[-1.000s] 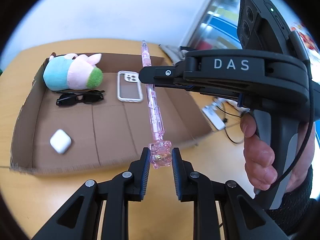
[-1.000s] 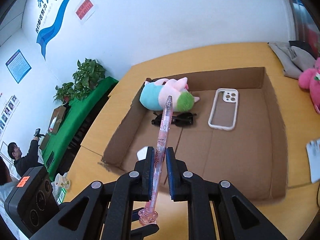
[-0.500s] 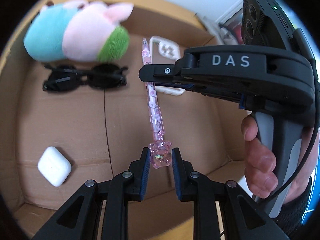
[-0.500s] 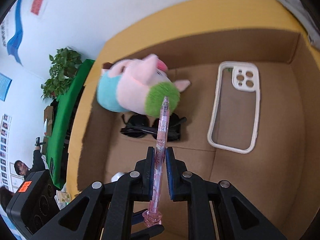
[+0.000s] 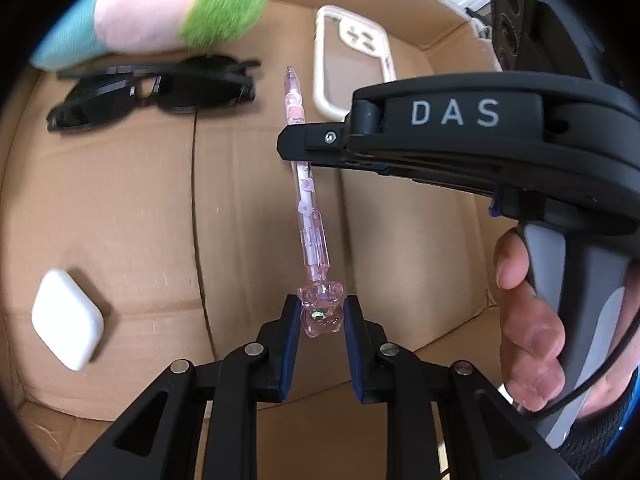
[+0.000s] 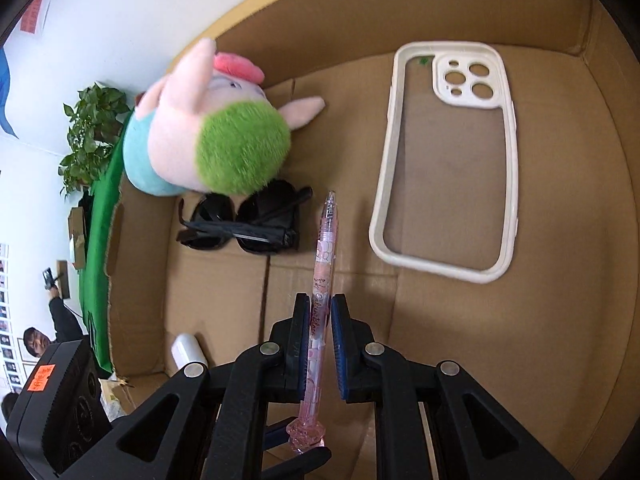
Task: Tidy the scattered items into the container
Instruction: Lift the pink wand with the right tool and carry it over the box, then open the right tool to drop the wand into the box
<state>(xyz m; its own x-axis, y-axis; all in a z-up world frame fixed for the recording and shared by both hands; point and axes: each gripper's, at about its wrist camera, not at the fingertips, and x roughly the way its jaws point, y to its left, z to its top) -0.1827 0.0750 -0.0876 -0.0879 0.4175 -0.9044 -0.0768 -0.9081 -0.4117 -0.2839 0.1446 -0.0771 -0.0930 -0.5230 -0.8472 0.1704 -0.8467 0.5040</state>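
Two claws hold one pink pen over the cardboard box.

Left wrist view: the left claw pinches the little bear end of the pink pen. The right claw, held by a hand, clamps the pen's middle. Under the pen is the cardboard box, with sunglasses, a plush toy, a phone case and a white earbud case inside.

Right wrist view: the right claw squeezes the pen, whose tip sits between the sunglasses and the phone case. The plush toy lies just beyond the sunglasses in the box.
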